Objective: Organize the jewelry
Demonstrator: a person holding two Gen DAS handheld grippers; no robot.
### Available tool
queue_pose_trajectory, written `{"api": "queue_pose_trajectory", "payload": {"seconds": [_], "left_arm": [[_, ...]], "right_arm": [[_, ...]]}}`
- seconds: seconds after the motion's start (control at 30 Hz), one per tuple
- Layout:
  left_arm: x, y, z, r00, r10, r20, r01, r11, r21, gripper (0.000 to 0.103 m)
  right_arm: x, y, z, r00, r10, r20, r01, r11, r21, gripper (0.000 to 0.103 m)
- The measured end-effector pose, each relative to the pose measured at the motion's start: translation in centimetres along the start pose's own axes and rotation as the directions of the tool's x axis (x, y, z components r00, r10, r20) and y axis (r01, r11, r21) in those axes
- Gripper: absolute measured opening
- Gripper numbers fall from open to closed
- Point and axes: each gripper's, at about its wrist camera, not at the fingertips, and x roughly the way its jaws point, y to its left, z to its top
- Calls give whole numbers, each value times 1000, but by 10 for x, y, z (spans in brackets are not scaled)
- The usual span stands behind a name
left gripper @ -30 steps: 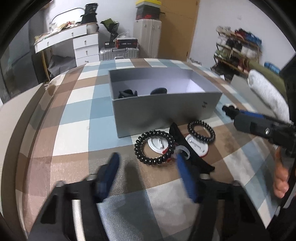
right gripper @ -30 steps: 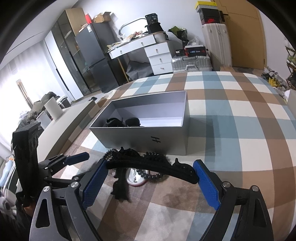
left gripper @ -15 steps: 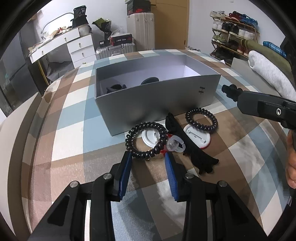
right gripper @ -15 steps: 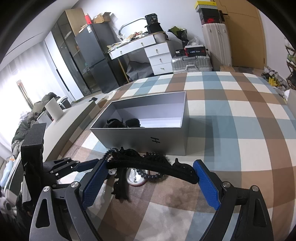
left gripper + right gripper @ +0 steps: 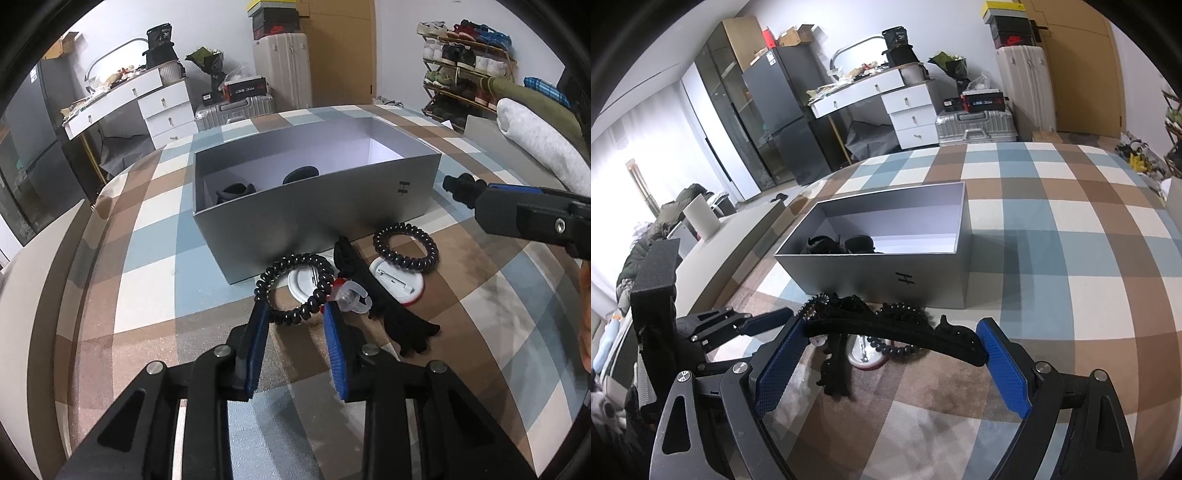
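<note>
Left claw [image 5: 295, 310] has just been narrowing, near arc of black coil hair tie [image 5: 295, 286] between its pads, not yet pinched | right claw [image 5: 890, 347] wide, spanning black headband [image 5: 894, 332] | grey box [image 5: 317, 218] at 12 o'clock awaits | pickup looks imminent.

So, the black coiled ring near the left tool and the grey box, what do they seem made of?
Coiled ring: likely glossy plastic, since its spiral beads catch highlights. Grey box: probably matte cardboard, with thin straight walls, sharp folded corners and no shine.
</note>
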Motion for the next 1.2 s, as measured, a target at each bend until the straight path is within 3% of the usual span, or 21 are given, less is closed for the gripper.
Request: {"api": "queue_pose_trajectory", "payload": {"seconds": [0.2,0.43,0.8,1.2], "left_arm": [[-6,-1,0,999,-17,27,17,1000,6,7],[-13,4,-1,997,-33,68,35,999,-18,4],[-31,22,6,981,-141,136,156,982,-106,3],[-19,29,3,989,-124,84,134,983,-125,3]], "right_arm": [[0,-1,0,1000,1,-2,-1,1000,3,93],[-1,-1,0,1000,3,-2,-3,1000,2,93],[-1,2,-1,1000,11,-4,-11,1000,2,93],[-3,3,0,1000,13,3,-13,1000,-3,93]]}}
